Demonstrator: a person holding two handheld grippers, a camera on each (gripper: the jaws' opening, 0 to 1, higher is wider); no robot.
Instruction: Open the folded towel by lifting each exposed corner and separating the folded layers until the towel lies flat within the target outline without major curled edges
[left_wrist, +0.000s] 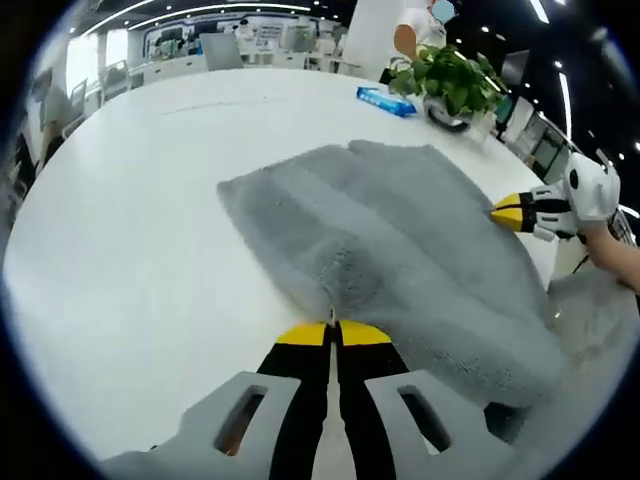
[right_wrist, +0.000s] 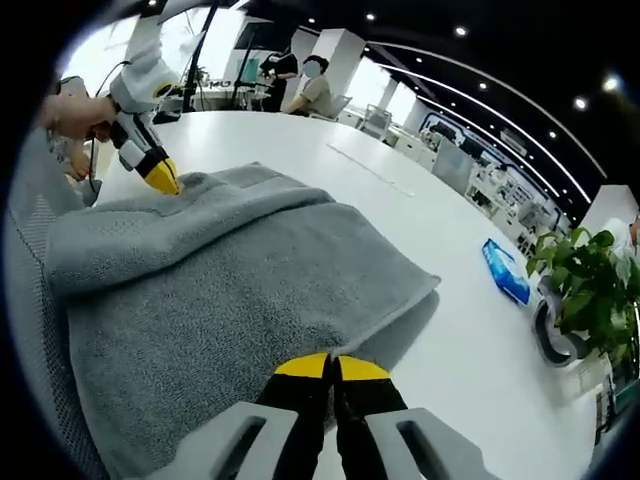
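Note:
A grey towel (left_wrist: 400, 240) lies partly folded on the white table (left_wrist: 130, 220), with one layer lapped over another. My left gripper (left_wrist: 333, 330) is shut on the towel's near edge, its yellow tips pressed together. At the towel's right edge my right gripper (left_wrist: 515, 212) comes in, held by a gloved hand. In the right gripper view the towel (right_wrist: 230, 280) spreads out ahead, and my right gripper (right_wrist: 333, 365) is shut on its near edge. My left gripper (right_wrist: 158, 172) grips the far corner at the upper left.
A potted plant (left_wrist: 450, 80) and a blue pack (left_wrist: 385, 100) stand on the table beyond the towel; they are also in the right gripper view, plant (right_wrist: 585, 290) and pack (right_wrist: 505, 270). People stand in the background. Bare table (right_wrist: 450, 200) lies around the towel.

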